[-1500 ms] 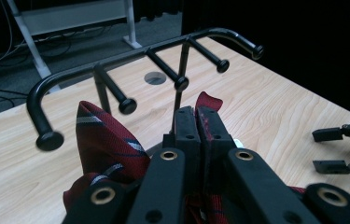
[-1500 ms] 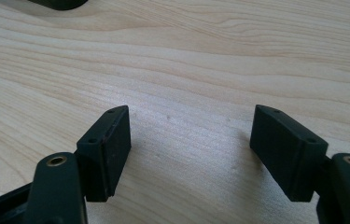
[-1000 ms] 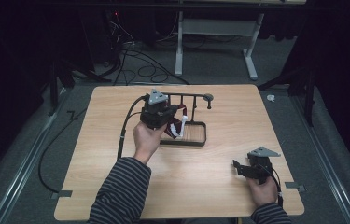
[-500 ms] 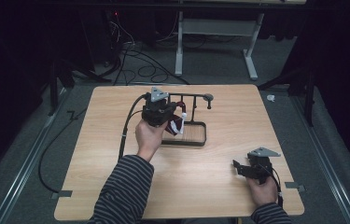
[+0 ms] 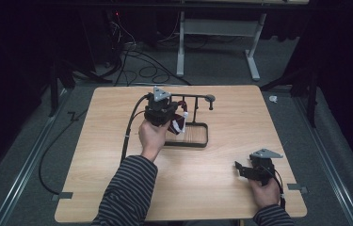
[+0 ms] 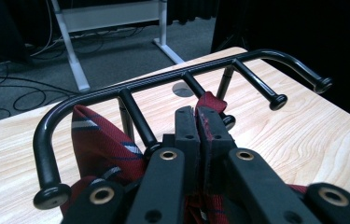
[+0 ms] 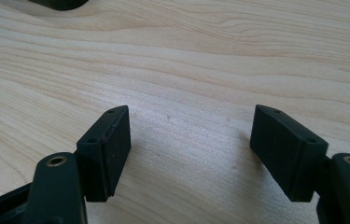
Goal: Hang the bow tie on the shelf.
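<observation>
Little has shifted: left gripper [image 6: 196,122], jaws clamped on red striped cloth [image 6: 99,140], sits just behind rack's pegs [image 6: 137,119]; right gripper [image 7: 189,156] gapes empty.

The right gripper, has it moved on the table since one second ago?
No. The right gripper lies at the same place beside the table's near right corner as before, open.

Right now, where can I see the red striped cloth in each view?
High view: the red striped cloth is just above centre, under the left gripper.
Left gripper view: lower left and centre, pinched between the fingers.
Right gripper view: not in it.
Shared landmark: the black rack.
</observation>
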A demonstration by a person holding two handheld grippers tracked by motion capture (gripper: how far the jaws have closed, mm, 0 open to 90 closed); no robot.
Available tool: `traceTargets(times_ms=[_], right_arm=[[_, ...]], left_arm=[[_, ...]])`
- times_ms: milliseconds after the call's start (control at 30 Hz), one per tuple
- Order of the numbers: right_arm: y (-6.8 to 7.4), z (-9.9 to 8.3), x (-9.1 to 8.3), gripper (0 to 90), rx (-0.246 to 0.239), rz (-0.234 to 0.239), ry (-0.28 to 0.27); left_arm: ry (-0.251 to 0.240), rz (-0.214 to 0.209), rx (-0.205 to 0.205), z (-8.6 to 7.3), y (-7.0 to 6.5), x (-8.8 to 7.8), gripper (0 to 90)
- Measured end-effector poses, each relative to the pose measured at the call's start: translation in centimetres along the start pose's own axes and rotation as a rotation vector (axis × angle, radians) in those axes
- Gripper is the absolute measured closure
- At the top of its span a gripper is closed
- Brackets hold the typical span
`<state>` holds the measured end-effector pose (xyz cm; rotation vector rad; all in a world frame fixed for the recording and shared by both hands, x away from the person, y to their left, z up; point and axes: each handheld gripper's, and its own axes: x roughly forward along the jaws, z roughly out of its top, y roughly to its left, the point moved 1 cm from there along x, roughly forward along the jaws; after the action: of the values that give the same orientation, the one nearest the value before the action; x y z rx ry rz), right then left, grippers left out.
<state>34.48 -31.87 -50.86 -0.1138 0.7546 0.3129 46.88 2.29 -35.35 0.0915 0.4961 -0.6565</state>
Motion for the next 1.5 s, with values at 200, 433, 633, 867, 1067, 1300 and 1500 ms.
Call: traceTargets(times_ms=[200, 433, 633, 867, 1067, 1300, 1500], right_arm=[[0.0, 0.0, 0.0, 30.0, 0.0, -0.001, -0.001], [0.0, 0.0, 0.0, 30.0, -0.004, -0.001, -0.001], [0.0, 0.0, 0.0, 30.0, -0.004, -0.001, -0.001], [0.0, 0.0, 0.0, 30.0, -0.002, 0.0, -0.002], [0.0, 0.0, 0.0, 30.0, -0.002, -0.001, -0.002], [0.0, 0.0, 0.0, 30.0, -0.004, 0.0, -0.001], [0.0, 0.0, 0.0, 30.0, -0.004, -0.001, -0.001]], left_arm=[[0.016, 0.012, 0.003, -0.1, 0.0, 0.2, 86.5], [0.02, 0.006, 0.002, -0.1, 0.0, 0.3, 82.2], [0.023, 0.005, 0.01, -0.1, -0.1, 0.2, 78.7], [0.026, -0.002, 0.021, -0.1, -0.2, 0.1, 74.9], [0.019, -0.004, 0.029, -0.1, -0.2, -0.2, 72.9], [0.011, -0.016, 0.035, 0.0, -0.4, -0.9, 71.8], [0.018, -0.036, 0.051, -0.1, -0.6, -1.6, 69.2]])
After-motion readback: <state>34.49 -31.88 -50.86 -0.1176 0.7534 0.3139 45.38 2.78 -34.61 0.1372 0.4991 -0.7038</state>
